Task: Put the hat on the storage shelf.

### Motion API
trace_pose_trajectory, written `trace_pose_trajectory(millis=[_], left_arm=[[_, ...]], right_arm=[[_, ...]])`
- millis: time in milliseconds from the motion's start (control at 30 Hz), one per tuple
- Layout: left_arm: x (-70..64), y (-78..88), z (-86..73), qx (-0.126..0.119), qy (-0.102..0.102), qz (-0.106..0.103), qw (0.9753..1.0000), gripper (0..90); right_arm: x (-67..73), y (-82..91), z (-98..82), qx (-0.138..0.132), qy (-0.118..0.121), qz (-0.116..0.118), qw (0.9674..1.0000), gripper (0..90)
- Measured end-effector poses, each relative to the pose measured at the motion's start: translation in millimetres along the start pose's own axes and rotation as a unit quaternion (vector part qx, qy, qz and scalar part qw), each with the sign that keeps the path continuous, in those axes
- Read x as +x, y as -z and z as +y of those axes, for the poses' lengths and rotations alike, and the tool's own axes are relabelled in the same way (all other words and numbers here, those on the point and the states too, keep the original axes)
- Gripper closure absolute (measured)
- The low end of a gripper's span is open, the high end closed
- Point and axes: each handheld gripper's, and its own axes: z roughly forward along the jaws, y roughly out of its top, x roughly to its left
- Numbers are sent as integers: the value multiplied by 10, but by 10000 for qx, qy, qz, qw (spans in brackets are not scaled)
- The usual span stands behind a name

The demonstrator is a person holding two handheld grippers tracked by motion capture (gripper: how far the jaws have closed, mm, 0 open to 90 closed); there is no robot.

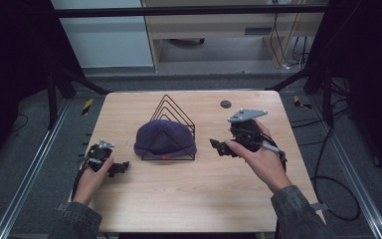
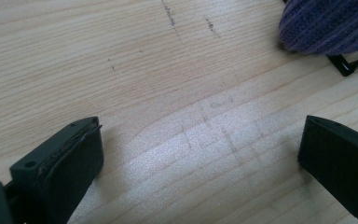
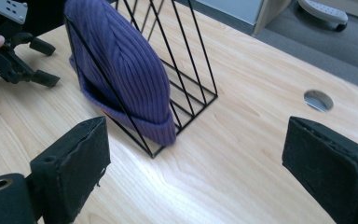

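High view: a wooden counter [image 1: 189, 199] carries a black wire rack [image 1: 171, 124] near its centre, with a purple knit hat [image 1: 164, 138] draped over the rack's front face, its brim resting low at the rack's base. The left claw [image 1: 122, 168] lies at about 8 o'clock from the hat, held low over the counter, its tips pointing toward 3 o'clock; it is well apart from the hat. The right claw [image 1: 218, 147] sits at about 3 o'clock from the hat, near the rack's right corner, pointing toward 9 o'clock, and touches neither rack nor hat. A small round hole [image 1: 225, 104] marks the counter at about 1 o'clock from the rack. Left gripper view: the left claw [image 2: 200, 154] stands fully apart with only bare wood between its jaws; the hat's edge [image 2: 328, 25] and a rack corner [image 2: 349, 65] appear at 1 o'clock. Right gripper view: the right claw [image 3: 196, 163] is spread wide and grips nothing; the hat [image 3: 121, 74] hangs on the rack [image 3: 186, 84] ahead at 11 o'clock, the left claw [image 3: 44, 63] beyond it at 10 o'clock, and the hole [image 3: 318, 100] at 2 o'clock.
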Motion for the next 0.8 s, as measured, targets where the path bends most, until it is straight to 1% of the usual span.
trace_pose_trajectory(millis=[100, 200, 233, 267, 300, 433, 467, 500, 800], left_arm=[[0, 1, -2, -8, -17, 6, 10000, 0], [-1, 2, -5, -14, -23, 6, 10000, 0], [-5, 0, -8, -33, 6, 2, 10000, 0], [-6, 0, -7, -31, 8, 4, 10000, 0], [-3, 2, -5, -16, -22, 6, 10000, 0], [-6, 1, -5, -16, -23, 0, 10000, 0], [-6, 1, -6, -19, -23, -2, 10000, 0], [-6, 1, -5, -19, -23, -1, 10000, 0], [-21, -7, -1, -45, 21, 11, 10000, 0]], right_arm=[[-70, 46, -123, -4, -81, -60, 9999, 78], [-153, 89, -250, -6, -229, -97, 9997, 90], [-180, 102, -294, 10, -252, -119, 9996, 95], [-217, 118, -349, 83, -270, -163, 9995, 104], [-249, 129, -394, 116, -272, -218, 9993, 114], [-368, 158, -578, 191, -461, -330, 9982, 120], [-368, 158, -578, 191, -461, -330, 9982, 120], [-427, 177, -677, 203, -523, -354, 9978, 120], [-565, 227, -989, 250, -654, -604, 9957, 112]])
